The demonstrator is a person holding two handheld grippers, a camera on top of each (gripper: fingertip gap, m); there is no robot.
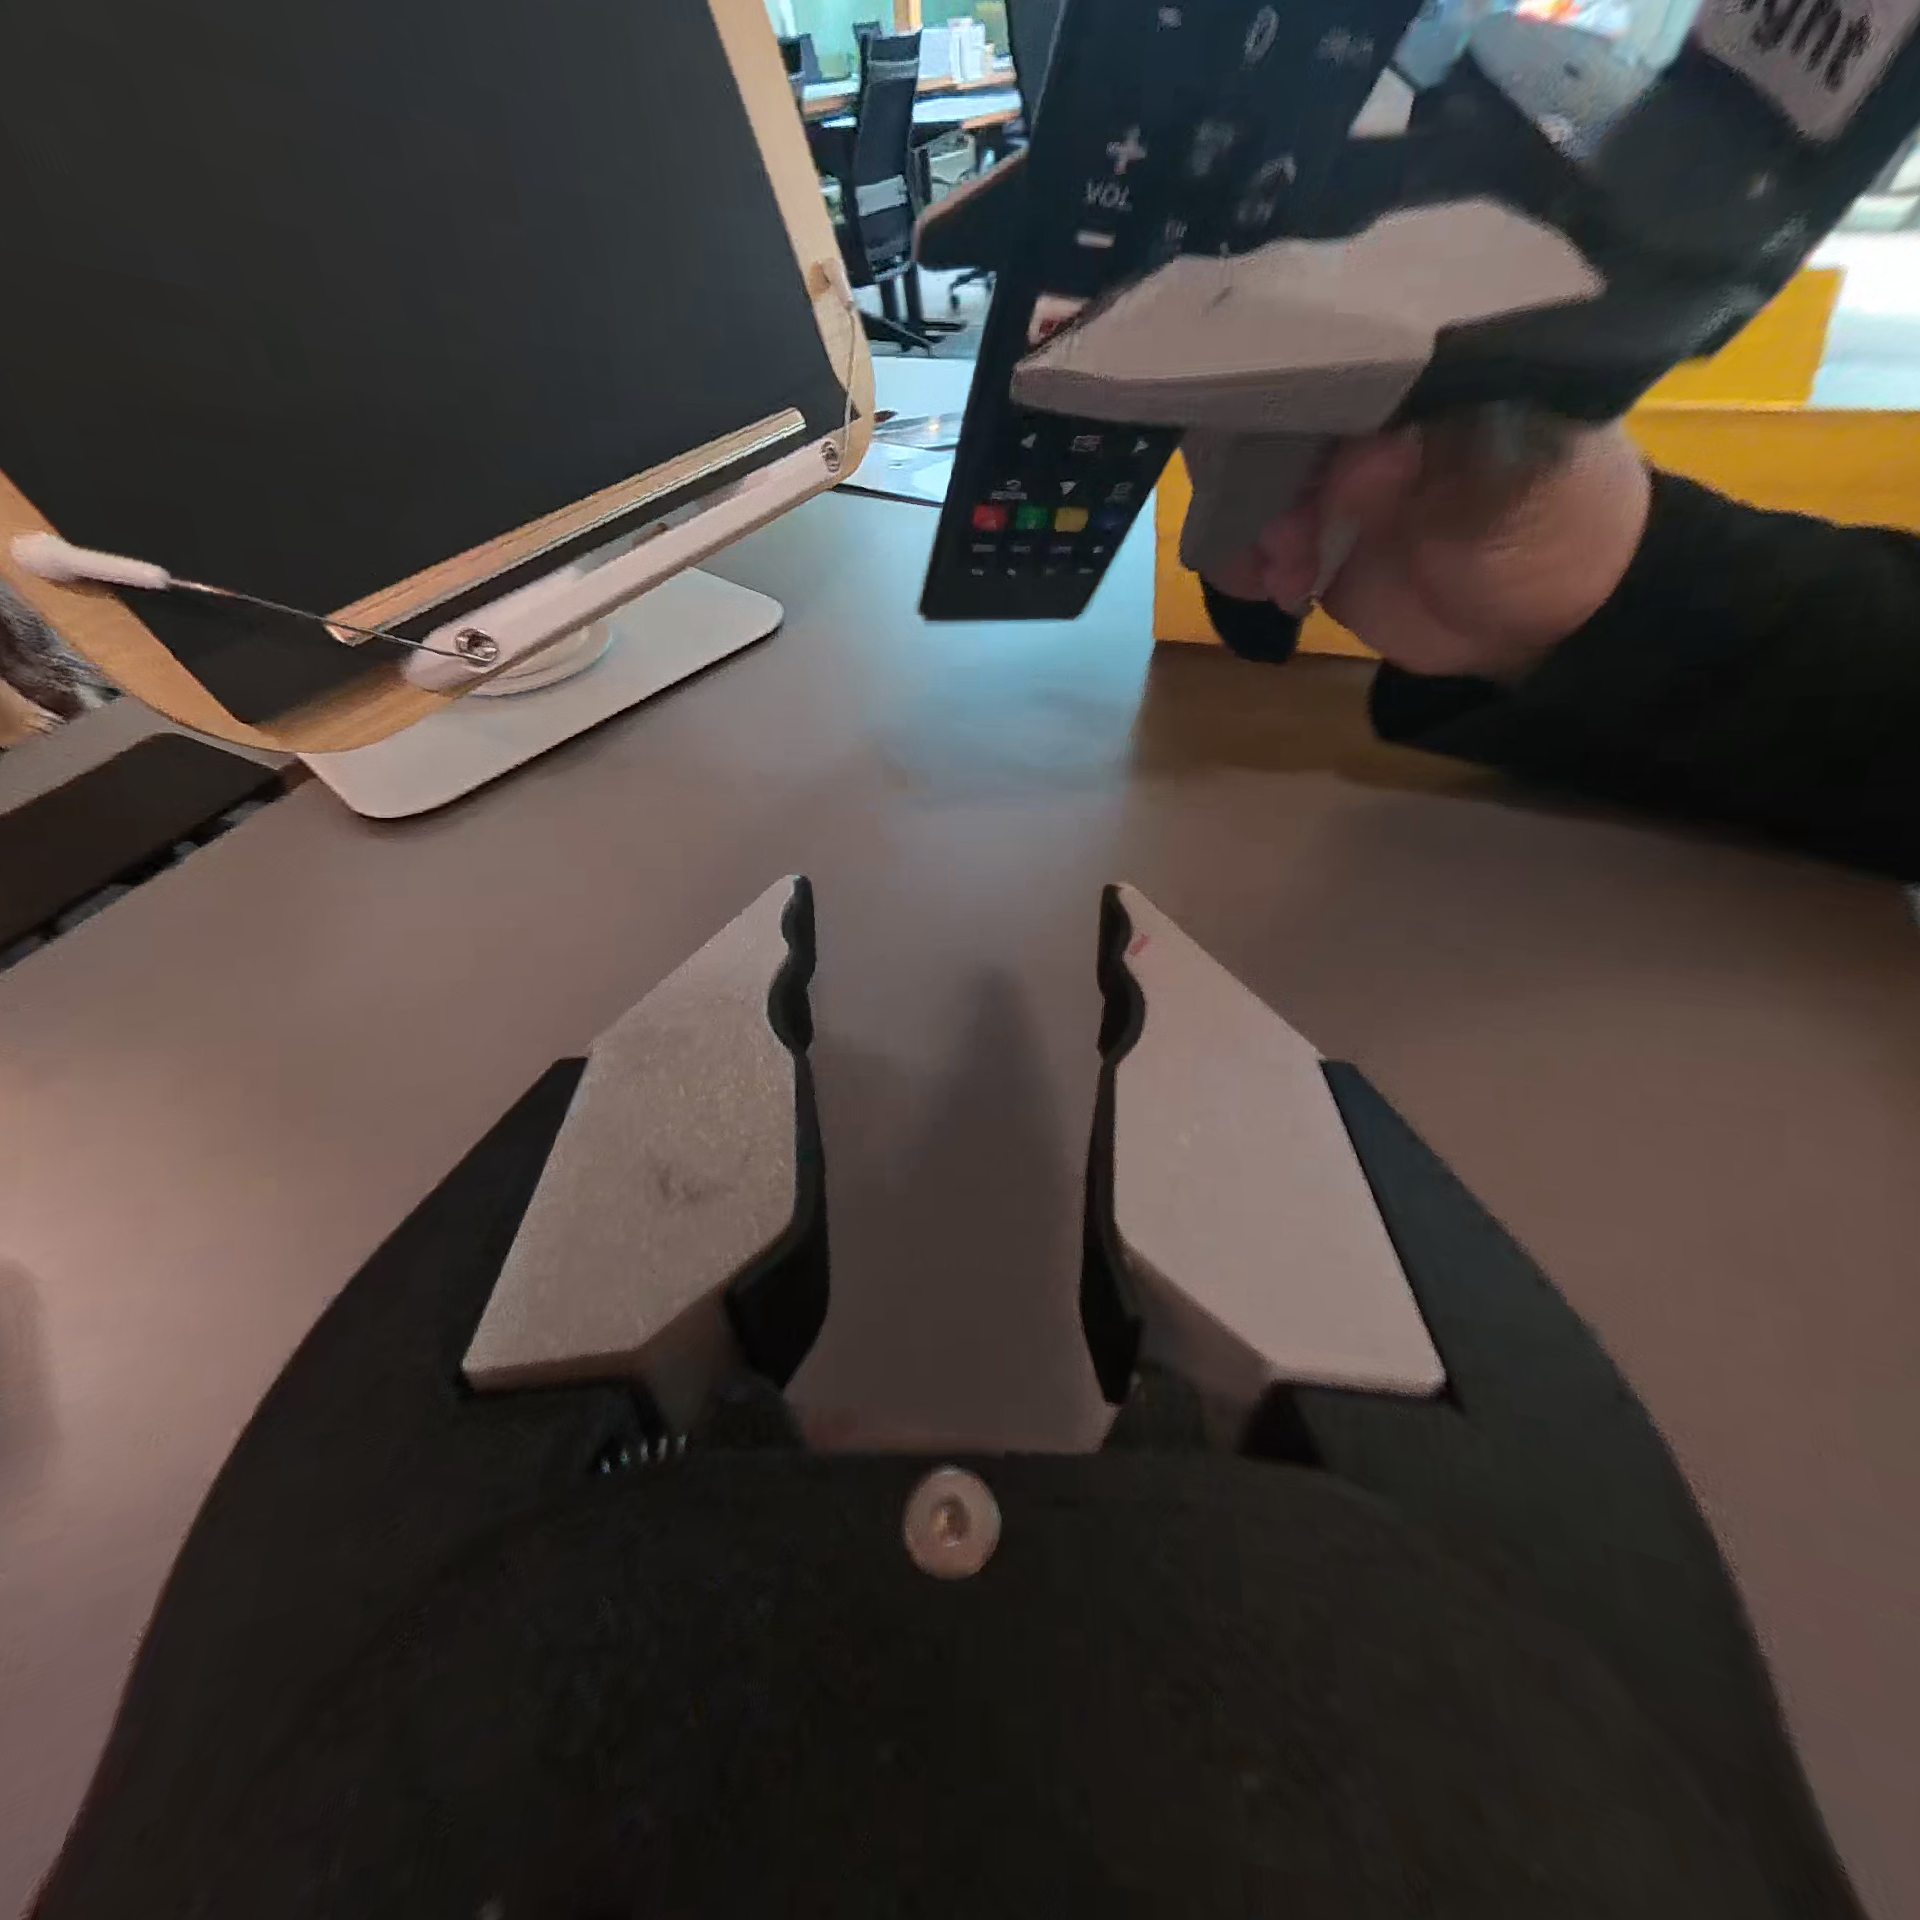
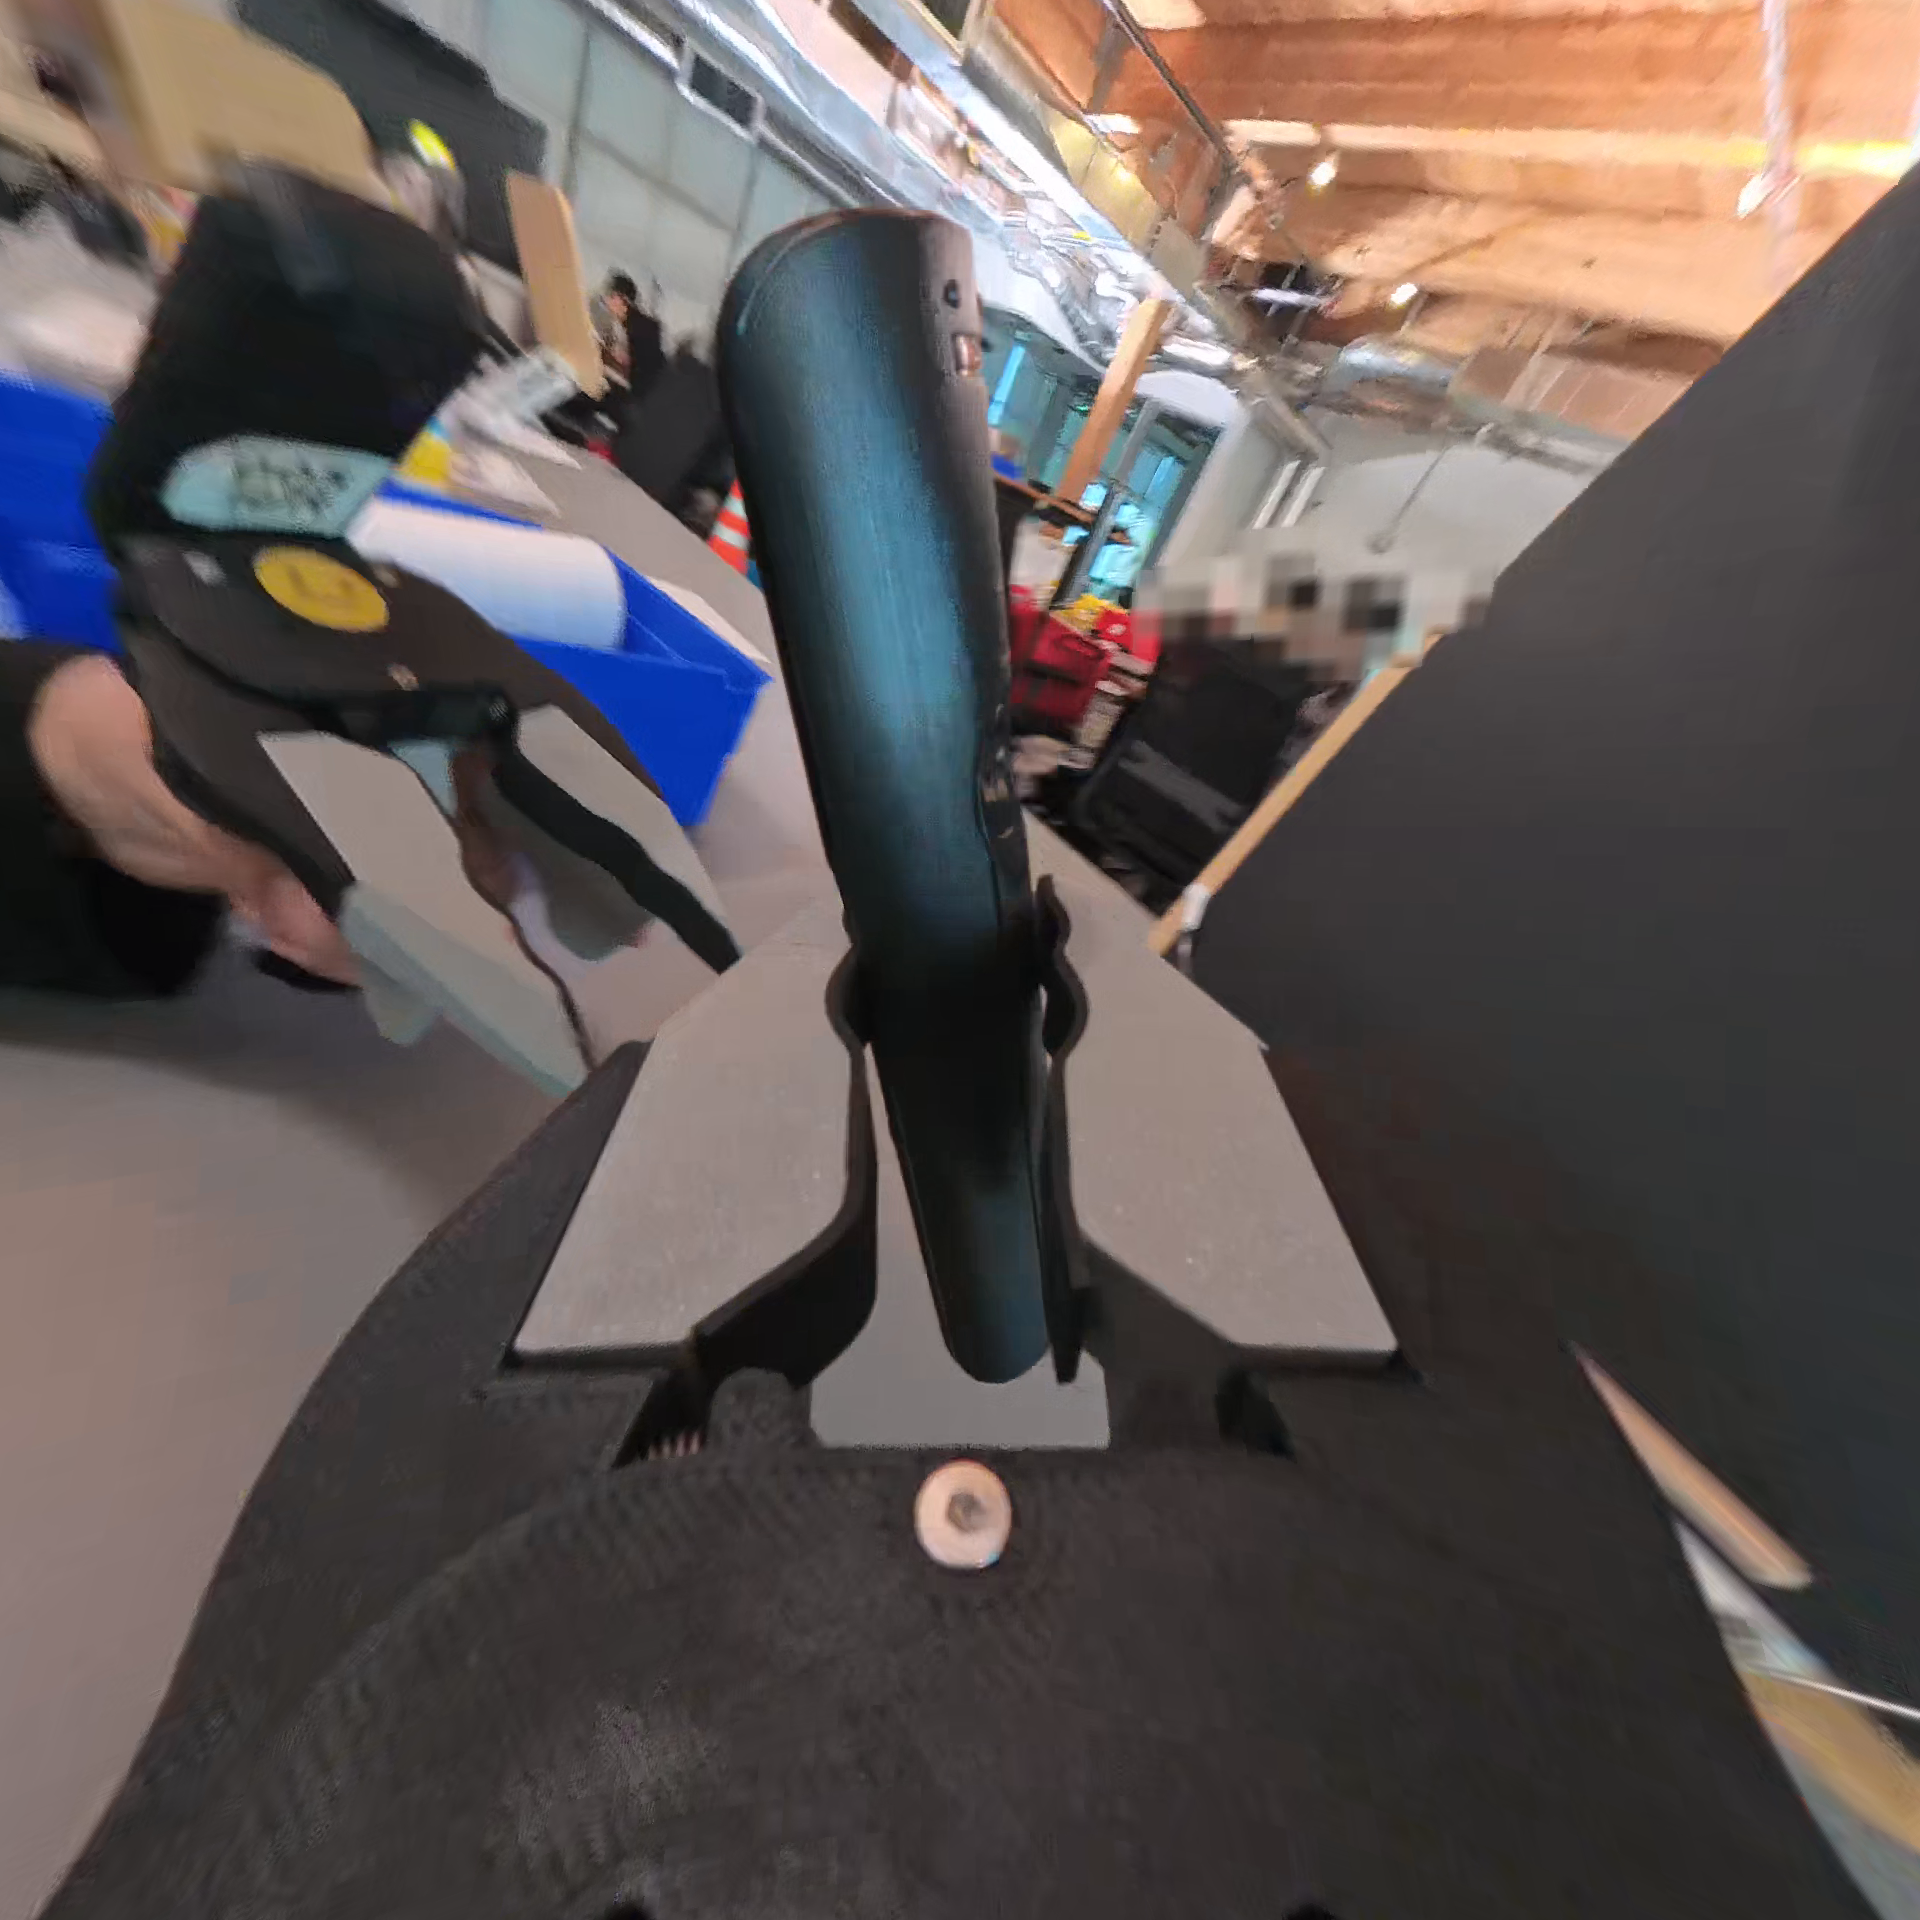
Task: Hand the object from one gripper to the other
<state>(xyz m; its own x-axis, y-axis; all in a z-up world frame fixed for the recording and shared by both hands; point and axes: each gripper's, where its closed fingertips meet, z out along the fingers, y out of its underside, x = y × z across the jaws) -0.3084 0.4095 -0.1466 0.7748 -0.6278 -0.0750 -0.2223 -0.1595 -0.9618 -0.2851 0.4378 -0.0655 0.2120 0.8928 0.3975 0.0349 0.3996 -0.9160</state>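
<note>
Jaws: right gripper (image 2: 951,997) clamps remote (image 2: 883,644) | left gripper (image 1: 956,935) jaws apart

Black remote control (image 2: 883,727), long and slim, coloured buttons near one end, upright, clear of the table, back shiny

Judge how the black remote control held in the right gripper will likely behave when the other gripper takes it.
The remote control looks like a rigid plastic bar, so it probably won't flex. Its smooth back may slip between pads. It is long and the right gripper grips it partway along, so it could pivot. The left gripper is open and empty.
</note>
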